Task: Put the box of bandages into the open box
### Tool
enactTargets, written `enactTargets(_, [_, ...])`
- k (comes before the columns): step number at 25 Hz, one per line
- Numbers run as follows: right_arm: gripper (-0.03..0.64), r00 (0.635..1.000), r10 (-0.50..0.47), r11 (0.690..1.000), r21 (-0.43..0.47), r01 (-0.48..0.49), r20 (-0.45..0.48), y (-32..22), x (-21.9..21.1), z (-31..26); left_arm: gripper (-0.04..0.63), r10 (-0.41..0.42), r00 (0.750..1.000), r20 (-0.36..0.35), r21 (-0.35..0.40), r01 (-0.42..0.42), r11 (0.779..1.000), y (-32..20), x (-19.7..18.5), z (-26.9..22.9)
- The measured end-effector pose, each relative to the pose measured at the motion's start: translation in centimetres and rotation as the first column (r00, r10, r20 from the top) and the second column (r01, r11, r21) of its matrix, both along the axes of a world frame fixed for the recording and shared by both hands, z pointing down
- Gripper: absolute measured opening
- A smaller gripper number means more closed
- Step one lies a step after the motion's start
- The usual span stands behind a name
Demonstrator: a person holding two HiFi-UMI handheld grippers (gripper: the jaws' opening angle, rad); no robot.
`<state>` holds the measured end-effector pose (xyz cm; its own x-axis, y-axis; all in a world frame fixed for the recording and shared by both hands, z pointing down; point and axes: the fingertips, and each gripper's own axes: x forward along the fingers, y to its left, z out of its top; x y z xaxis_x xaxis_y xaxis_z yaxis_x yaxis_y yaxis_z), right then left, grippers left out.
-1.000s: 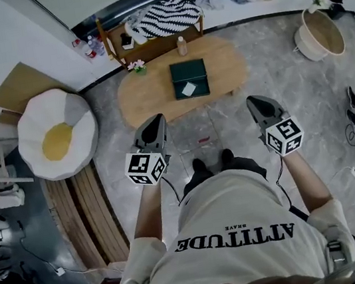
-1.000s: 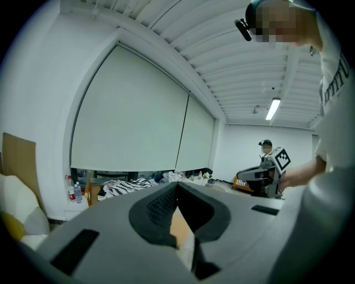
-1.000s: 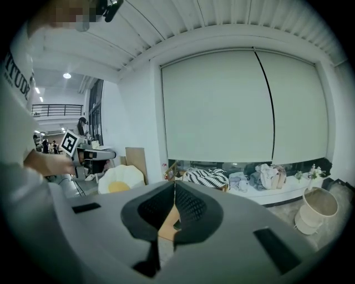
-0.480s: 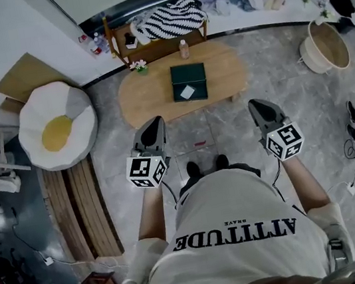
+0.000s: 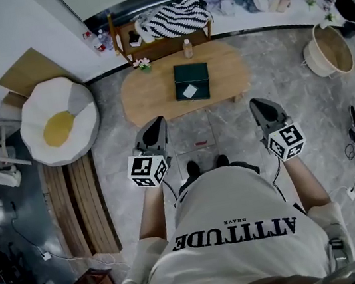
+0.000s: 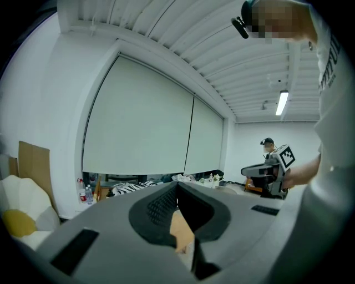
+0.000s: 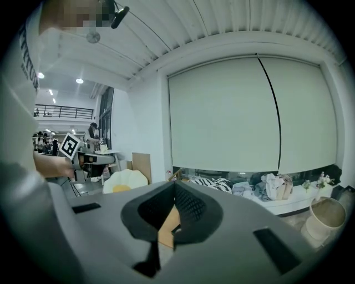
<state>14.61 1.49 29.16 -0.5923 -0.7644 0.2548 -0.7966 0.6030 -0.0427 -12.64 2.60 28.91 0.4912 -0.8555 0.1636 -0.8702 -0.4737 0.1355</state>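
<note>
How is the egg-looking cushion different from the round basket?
The egg cushion is white with a yellow middle; the basket is plain tan. The cushion is puffy and full; the basket is hollow and open. The cushion sits left of the table, the basket right. Both are round and on the floor.

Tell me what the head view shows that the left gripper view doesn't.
Only the head view: the green box on the wooden table, and the basket on the floor. Only the left gripper view: the window blind and the ceiling lamp. Both: the right gripper, the egg-shaped cushion and the striped blanket.
</note>
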Motion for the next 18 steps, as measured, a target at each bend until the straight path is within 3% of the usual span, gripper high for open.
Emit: enactTargets(18, [0.02, 1.0, 0.002, 1.0, -0.001, -0.002, 0.023, -0.3, -0.5, -0.6, 0.021, -0.007, 1.0, 0.004, 0.004, 0.007, 1.0, -0.2, -0.8, -0.3])
